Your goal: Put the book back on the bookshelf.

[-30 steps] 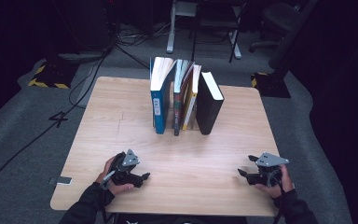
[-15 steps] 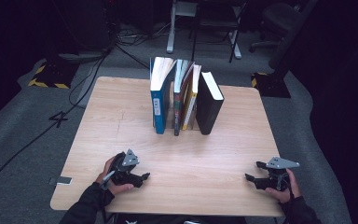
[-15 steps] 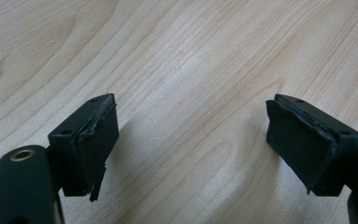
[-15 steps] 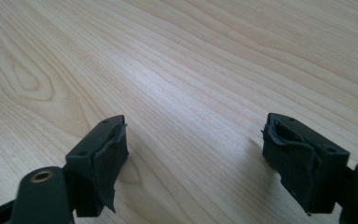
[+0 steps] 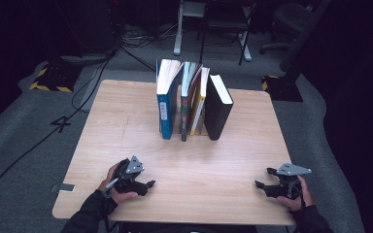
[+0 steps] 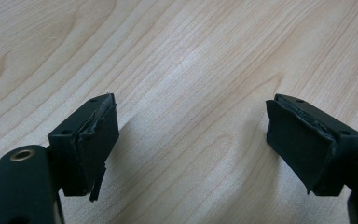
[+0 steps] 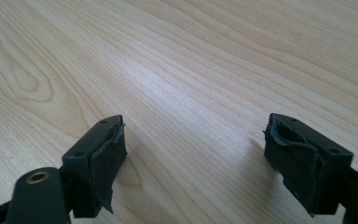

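Both pairs of fingers stand wide apart and hold nothing. On the left gripper (image 5: pixel 148 184), the two black pads (image 6: pixel 91 144) have only the bare wood of the table (image 5: pixel 126 111) between them, as the left gripper view shows. On the right gripper (image 5: pixel 262 178), the pads (image 7: pixel 105 165) are just as far apart (their jaws have just been opening a little further, with nothing between them), and again only wood grain lies between and ahead of them.

Each gripper sits low over the near edge of the table, the left one in the person's left hand (image 5: pixel 116 184), the right one in the right hand (image 5: pixel 296 194). Their fingertips point toward each other, with a broad bare stretch of table between them.

Well apart from both pairs of fingers, farther across the table, stand the books (image 5: pixel 194 102) in one upright row: a blue book (image 5: pixel 165 109) at the left end, thinner ones in the middle, a black book (image 5: pixel 217 109) at the right end. No finger touches them.
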The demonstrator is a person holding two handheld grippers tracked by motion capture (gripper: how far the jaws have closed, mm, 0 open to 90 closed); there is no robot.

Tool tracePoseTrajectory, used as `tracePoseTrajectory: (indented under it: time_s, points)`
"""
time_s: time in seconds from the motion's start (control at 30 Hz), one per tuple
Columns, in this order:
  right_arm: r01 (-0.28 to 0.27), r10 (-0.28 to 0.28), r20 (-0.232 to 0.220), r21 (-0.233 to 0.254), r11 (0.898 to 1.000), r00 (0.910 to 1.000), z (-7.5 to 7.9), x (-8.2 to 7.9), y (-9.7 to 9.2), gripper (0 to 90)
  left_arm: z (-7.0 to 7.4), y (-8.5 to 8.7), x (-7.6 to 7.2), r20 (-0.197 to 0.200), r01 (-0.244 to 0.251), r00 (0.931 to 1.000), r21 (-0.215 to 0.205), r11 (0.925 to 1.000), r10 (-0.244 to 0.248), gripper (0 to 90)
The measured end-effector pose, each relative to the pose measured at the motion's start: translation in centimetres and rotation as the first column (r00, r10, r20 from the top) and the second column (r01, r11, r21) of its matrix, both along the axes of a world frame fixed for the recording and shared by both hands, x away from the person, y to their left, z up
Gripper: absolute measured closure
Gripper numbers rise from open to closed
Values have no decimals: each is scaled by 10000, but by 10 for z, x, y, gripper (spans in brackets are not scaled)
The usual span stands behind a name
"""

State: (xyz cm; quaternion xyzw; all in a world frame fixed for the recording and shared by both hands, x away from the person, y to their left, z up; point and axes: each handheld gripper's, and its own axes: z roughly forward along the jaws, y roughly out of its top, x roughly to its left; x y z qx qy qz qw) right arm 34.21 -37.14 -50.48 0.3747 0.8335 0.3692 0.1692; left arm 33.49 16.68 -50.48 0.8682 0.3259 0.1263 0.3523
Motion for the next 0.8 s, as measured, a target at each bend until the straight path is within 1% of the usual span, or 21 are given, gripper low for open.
tracePoseTrajectory:
  time_s: [0.47,0.6,0.8]
  points:
    - [28,-28,-2,-37,10000,10000,0,1,1,191,0,1,1,-17,85,10000,-34,10000,-85,167]
    - [40,-40,5,-42,10000,10000,0,2,1,186,0,1,1,-55,175,9998,-22,9998,-175,165]
    - [61,-61,1,-36,10000,10000,0,2,1,185,0,1,1,-55,162,9999,-49,9999,-162,164]
